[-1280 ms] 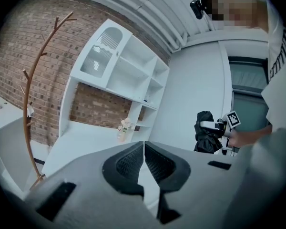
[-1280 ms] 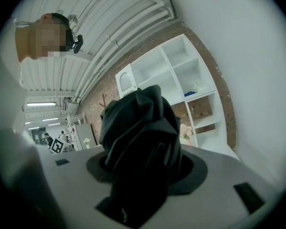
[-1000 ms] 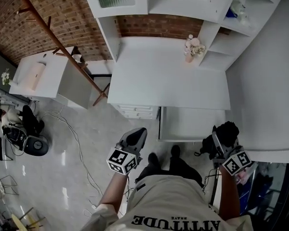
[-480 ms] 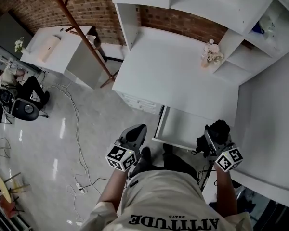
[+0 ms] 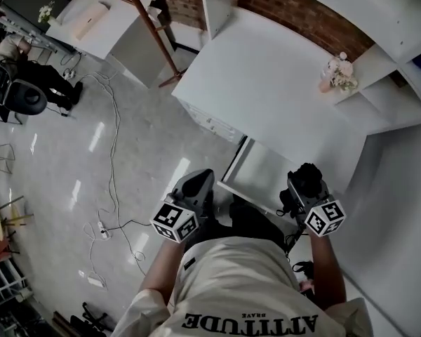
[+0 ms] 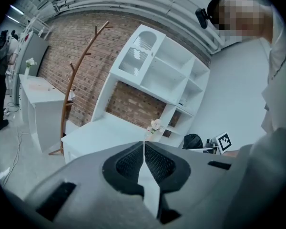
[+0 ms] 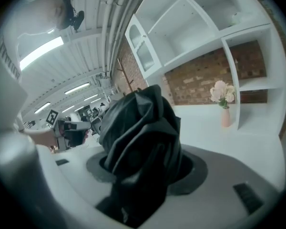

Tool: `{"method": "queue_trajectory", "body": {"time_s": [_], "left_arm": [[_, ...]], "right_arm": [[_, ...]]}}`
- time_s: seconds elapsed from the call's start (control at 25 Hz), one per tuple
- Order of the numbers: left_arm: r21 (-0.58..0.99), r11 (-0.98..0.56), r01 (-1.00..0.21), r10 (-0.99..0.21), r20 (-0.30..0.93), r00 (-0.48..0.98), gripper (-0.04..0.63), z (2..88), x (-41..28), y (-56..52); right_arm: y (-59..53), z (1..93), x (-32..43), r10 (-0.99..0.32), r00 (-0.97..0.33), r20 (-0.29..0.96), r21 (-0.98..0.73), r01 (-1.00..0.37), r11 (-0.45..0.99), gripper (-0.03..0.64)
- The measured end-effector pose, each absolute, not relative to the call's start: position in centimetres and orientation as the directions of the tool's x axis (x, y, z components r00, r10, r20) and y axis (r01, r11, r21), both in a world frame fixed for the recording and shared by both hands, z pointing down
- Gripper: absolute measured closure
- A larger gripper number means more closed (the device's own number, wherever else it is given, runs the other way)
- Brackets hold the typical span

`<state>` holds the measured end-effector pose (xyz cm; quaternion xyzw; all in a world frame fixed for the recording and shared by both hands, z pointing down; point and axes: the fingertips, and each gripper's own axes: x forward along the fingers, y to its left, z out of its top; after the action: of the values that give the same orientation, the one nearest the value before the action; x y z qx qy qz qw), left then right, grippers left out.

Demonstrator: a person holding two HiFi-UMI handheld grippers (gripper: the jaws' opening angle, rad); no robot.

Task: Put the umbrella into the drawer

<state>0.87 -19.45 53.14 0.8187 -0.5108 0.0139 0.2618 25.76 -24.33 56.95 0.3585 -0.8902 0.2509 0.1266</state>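
The right gripper [image 5: 310, 201] — jaws wide, clamped round the bunched black umbrella [image 7: 140, 132] — hangs just short of the open drawer [image 5: 258, 173] ahead-left, where loose fabric might snag the rim and drag it free.

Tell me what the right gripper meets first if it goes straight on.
Probably the white desk top, short of the pink flower vase; the black folded umbrella in the right gripper would touch first. Depth is unclear.

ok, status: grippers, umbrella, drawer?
Left gripper shut, empty. Right gripper shut on folded black fabric umbrella. White desk drawer open, nothing seen blocking it.
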Motion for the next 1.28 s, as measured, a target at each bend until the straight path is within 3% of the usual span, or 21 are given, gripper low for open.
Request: {"method": "queue_trajectory", "body": {"time_s": [0.6, 1.28], "left_arm": [[0.348, -0.163, -0.923, -0.857, 0.414, 0.307, 0.568, 57.9, 1.5, -14.7], [0.357, -0.081, -0.931, -0.836, 0.483, 0.258, 0.568, 63.1, 0.2, -13.0]], "right_arm": [[-24.8, 70.4, 20.8, -0.267, -0.766, 0.585, -0.397, -0.558, 0.729, 0.362], [-24.2, 84.6, 17.8, -0.055, -0.591, 0.805, -0.371, -0.573, 0.731, 0.365]]}}
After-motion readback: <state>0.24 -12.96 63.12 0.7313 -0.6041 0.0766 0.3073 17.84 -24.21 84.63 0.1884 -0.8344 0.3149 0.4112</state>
